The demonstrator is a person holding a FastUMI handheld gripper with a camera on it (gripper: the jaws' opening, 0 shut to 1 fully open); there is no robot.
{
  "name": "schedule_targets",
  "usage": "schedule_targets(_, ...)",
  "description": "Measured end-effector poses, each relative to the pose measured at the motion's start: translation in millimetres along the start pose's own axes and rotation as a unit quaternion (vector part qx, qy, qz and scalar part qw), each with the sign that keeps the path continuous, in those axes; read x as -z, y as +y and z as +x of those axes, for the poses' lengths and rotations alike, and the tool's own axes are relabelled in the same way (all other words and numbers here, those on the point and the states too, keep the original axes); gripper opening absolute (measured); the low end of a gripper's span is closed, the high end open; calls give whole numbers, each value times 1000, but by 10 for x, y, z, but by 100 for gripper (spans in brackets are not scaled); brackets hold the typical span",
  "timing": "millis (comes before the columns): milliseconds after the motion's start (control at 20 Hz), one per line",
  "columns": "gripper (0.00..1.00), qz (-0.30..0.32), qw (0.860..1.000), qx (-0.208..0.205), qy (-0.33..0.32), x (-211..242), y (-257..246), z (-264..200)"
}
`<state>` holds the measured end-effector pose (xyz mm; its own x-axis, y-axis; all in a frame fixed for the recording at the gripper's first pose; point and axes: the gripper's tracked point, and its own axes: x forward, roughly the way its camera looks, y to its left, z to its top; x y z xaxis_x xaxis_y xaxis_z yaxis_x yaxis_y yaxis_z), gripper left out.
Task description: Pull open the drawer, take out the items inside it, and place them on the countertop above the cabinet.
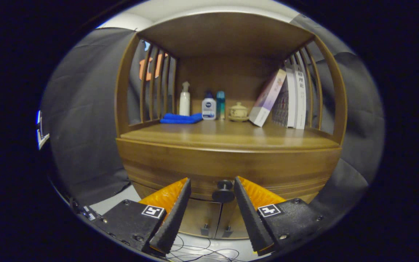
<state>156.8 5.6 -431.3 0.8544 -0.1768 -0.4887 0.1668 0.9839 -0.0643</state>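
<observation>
A wooden cabinet stands in front of me with its drawer front (227,167) closed under the countertop (227,136). A dark round knob (224,191) sticks out of the drawer's middle. My gripper (212,183) is open, and the knob sits between its two fingertips without either finger pressing on it. What lies inside the drawer is hidden.
On the countertop at the back stand a white pump bottle (184,100), a white and blue bottle (208,107), a teal bottle (220,104), a small lidded ceramic cup (238,112) and leaning books (286,98). A folded blue cloth (181,118) lies at the left. Two lower doors (213,218) and loose cables (195,251) show below.
</observation>
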Motion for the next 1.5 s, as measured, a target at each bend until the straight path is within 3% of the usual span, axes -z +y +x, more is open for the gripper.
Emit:
schedule_targets(300, 70, 17, 999, 25, 25, 209, -101, 278)
schedule_targets(550, 53, -6, 998, 53, 27, 253, -151, 420)
schedule_targets(650, 52, -14, 998, 61, 22, 278, -180, 425)
schedule_targets(900, 42, 12, 998, 55, 27, 270, -176, 413)
schedule_targets(1500, 39, 2, 998, 53, 29, 403, -154, 20)
